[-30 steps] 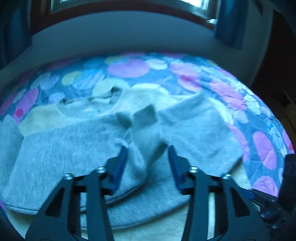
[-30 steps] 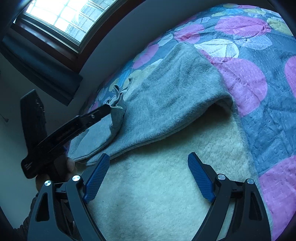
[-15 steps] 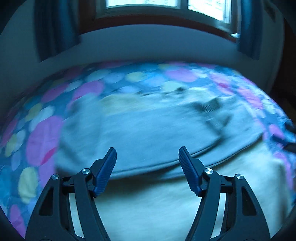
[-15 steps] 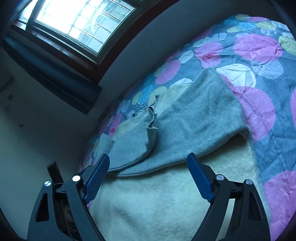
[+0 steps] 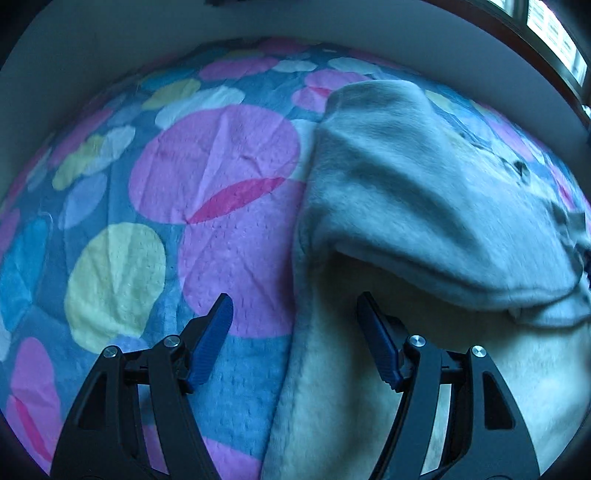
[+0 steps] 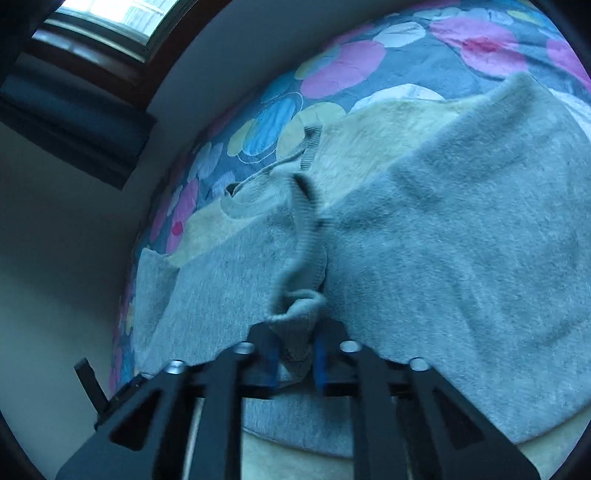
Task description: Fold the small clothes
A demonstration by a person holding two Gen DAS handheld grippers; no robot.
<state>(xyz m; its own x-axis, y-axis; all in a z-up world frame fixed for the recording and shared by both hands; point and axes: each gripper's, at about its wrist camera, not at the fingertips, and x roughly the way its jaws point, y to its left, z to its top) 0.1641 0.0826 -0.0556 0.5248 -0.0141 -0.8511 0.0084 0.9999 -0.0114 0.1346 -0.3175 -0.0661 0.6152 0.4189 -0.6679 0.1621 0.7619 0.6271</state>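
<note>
A small grey fleece sweater [image 6: 461,229] with a cream inside lies partly folded on a bedspread with coloured circles [image 5: 221,177]. My right gripper [image 6: 295,358] is shut on the grey ribbed sleeve cuff [image 6: 299,325], near the middle of the sweater. My left gripper [image 5: 295,332] is open and empty. It hovers over the sweater's left edge [image 5: 306,258], where the grey folded part [image 5: 424,192] lies over the cream layer [image 5: 351,398]. The ribbed neckline [image 6: 310,147] lies further back.
The bedspread [image 6: 332,66] reaches a pale wall [image 6: 74,221] at the back. A window [image 6: 110,14] with dark curtains [image 6: 74,110] is above it. A dark object [image 6: 88,380] shows at the bed's left edge in the right wrist view.
My left gripper let go of the sleeve cuff and swung left to the sweater's left edge. My right gripper moved in from the hem and shut on the cuff.
</note>
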